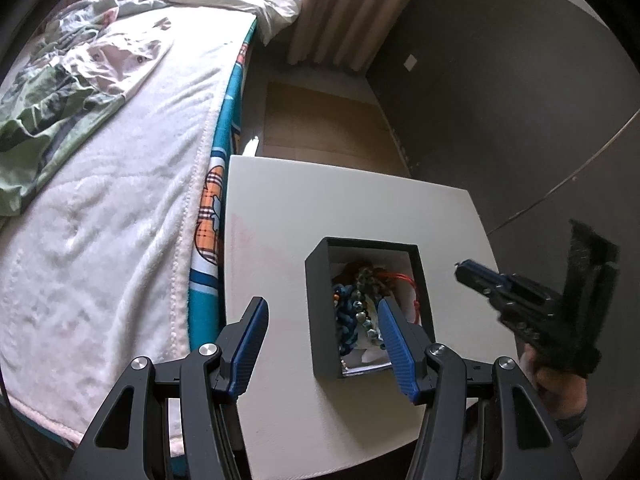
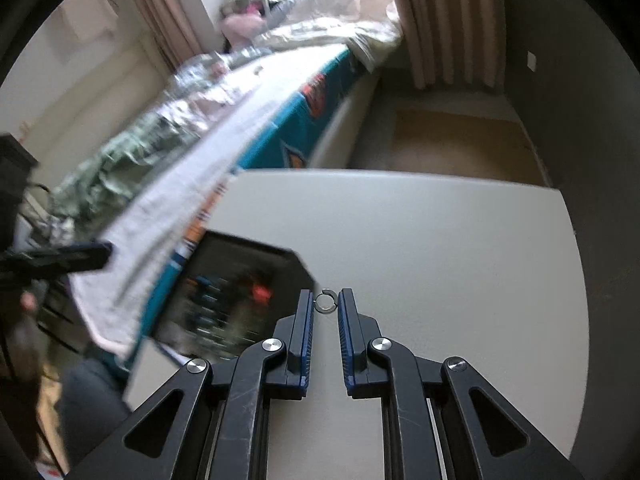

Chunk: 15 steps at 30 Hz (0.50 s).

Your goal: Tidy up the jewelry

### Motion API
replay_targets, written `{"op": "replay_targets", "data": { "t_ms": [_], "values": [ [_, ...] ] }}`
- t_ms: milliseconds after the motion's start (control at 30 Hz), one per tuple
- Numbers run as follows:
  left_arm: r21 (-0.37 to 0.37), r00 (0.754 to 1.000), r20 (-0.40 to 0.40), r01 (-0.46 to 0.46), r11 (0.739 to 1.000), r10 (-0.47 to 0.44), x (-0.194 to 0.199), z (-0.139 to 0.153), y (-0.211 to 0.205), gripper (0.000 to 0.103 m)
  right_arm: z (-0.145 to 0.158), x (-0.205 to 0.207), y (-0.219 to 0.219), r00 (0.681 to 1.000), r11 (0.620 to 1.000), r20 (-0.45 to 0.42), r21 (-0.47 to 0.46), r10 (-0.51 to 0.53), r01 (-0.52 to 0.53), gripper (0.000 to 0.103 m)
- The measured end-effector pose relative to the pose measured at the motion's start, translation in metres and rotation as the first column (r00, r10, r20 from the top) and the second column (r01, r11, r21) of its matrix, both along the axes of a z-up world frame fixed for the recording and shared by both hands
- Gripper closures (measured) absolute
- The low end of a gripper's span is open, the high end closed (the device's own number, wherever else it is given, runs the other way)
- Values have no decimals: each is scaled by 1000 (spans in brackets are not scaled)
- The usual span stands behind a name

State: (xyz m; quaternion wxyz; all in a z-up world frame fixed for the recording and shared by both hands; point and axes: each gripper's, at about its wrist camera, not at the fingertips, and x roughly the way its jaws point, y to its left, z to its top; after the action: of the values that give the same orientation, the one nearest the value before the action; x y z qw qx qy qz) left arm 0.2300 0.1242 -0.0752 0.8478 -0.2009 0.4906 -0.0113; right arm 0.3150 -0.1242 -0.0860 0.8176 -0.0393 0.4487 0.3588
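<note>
The right tool (image 2: 326, 302) pinches a small silver ring (image 2: 325, 301) between its blue pads, clear above the white bench (image 2: 440, 240). The ring is thin and round. The left tool (image 1: 322, 310) stands wide, empty, over a black box (image 1: 320, 320) of tangled blue, green and red beads (image 1: 360, 296). A bed (image 1: 120, 200) with a white blanket lies just beside the bench.

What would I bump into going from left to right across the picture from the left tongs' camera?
Bed with white blanket → white table → black box full of beads → the other tongs, pinched shut.
</note>
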Motion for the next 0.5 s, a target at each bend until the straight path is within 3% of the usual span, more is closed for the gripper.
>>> {"op": "replay_targets", "data": {
  "t_ms": [133,167,200,267,333,400,467,500],
  "values": [
    [5,1000,13,6,1000,-6,-10,3,2,45,20,-14,17,999,995,-5,86,43,-43,88],
    [9,1000,18,5,1000,-5,-13,6,2,45,22,-17,21,999,994,-20,95,49,-46,82],
    [15,1000,23,3,1000,-3,-15,8,2,45,24,-20,25,998,995,-36,90,47,-44,59],
    [30,999,43,-1,1000,-1,-21,14,3,45,31,-27,25,1000,997,-9,72,11,-10,34],
    [43,998,66,2,999,-5,-29,21,2,44,37,-34,22,1000,997,-2,70,-8,9,32],
    [52,996,86,4,999,-8,-36,26,0,35,41,-38,17,999,997,-10,67,-35,36,32],
    [52,993,114,2,999,-8,-43,32,-2,9,47,-45,9,998,996,-2,61,-65,65,30],
    [53,991,133,-2,999,-5,-48,35,-4,6,49,-50,4,997,995,0,56,-81,81,26]
  ]
}}
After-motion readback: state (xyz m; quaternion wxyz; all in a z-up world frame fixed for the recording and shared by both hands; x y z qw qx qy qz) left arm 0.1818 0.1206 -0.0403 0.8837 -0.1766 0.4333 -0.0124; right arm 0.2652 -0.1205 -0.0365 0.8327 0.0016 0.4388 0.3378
